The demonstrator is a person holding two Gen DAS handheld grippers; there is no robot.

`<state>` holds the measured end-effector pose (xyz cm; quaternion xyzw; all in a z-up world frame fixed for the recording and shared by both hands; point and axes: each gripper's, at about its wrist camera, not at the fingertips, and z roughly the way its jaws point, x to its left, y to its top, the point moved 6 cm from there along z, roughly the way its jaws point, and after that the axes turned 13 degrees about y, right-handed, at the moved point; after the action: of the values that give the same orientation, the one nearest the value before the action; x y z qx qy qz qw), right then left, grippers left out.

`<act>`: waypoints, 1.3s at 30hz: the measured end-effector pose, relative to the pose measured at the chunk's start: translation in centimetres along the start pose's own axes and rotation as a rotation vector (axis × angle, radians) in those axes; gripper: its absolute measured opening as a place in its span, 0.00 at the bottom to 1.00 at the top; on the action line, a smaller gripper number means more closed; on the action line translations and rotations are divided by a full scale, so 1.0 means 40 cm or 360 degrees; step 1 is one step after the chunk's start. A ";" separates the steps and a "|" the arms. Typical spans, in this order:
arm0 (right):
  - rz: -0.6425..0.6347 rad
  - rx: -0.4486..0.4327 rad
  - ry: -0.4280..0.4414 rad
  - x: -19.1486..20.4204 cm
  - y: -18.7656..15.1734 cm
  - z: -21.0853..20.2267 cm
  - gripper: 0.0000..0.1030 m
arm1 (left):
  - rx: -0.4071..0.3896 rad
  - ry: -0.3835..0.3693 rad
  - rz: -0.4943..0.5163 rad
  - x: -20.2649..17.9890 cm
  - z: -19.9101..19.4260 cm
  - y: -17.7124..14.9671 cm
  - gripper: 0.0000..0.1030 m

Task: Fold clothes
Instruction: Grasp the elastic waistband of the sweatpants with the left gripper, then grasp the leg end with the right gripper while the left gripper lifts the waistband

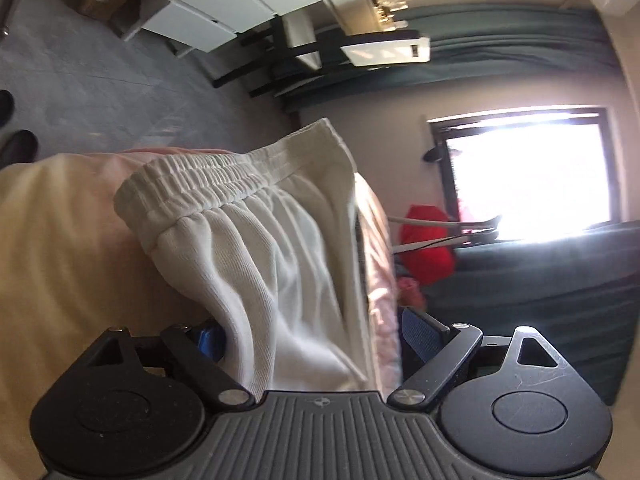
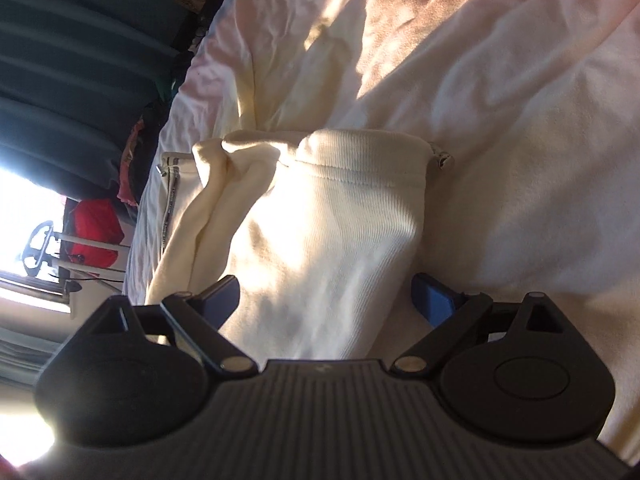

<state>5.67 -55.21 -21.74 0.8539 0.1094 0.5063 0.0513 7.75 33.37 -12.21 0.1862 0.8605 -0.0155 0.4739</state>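
bed sheet [image 2: 500, 100] pale, rumpled, under everything | white garment [image 1: 280, 248] on sheet, elastic waistband [image 1: 224, 184] away from left cam, cuff end [image 2: 360, 160] in right cam | left gripper [image 1: 316, 336] jaws apart, cloth between, grip unclear | right gripper [image 2: 326, 300] jaws wide, straddling cloth

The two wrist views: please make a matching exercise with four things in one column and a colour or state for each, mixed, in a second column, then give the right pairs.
Things:
1. elastic waistband
2. bundle by the window
3. curtain
4. left gripper

Colours or states:
A. red
B. dark green
C. jaws wide, white cloth between them
D. white, gathered in small pleats

Pairs: 1-D, 2-A, 3-B, 4-C
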 end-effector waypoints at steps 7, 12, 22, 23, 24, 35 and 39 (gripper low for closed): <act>0.0080 -0.0045 0.0050 -0.006 0.002 -0.015 0.90 | 0.0078 0.0333 -0.0020 0.063 0.034 -0.027 0.68; 0.0155 -0.0105 0.0090 -0.023 0.008 -0.030 0.90 | 0.0087 0.0386 0.0012 0.081 0.044 -0.034 0.52; 0.0151 -0.0167 0.0001 -0.038 0.018 -0.016 0.81 | -0.0056 0.0526 0.0236 0.049 0.035 -0.039 0.11; 0.0145 -0.0173 -0.0003 -0.039 0.023 -0.008 0.81 | -0.0068 0.0525 0.0245 0.043 0.031 -0.036 0.10; 0.0136 -0.0179 -0.0003 -0.039 0.028 0.000 0.81 | -0.0081 0.0525 0.0253 0.037 0.026 -0.033 0.09; -0.0116 -0.0246 0.0026 0.000 0.077 0.021 0.20 | -0.0342 0.0316 0.0415 -0.076 -0.031 -0.022 0.07; -0.0227 -0.0364 0.0089 0.058 0.077 -0.040 0.17 | -0.0417 0.0297 0.0507 -0.108 -0.074 -0.044 0.07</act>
<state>5.73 -57.68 -18.39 0.8181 0.1127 0.5340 0.1812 6.83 31.01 -7.28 0.2571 0.8550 0.1888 0.4089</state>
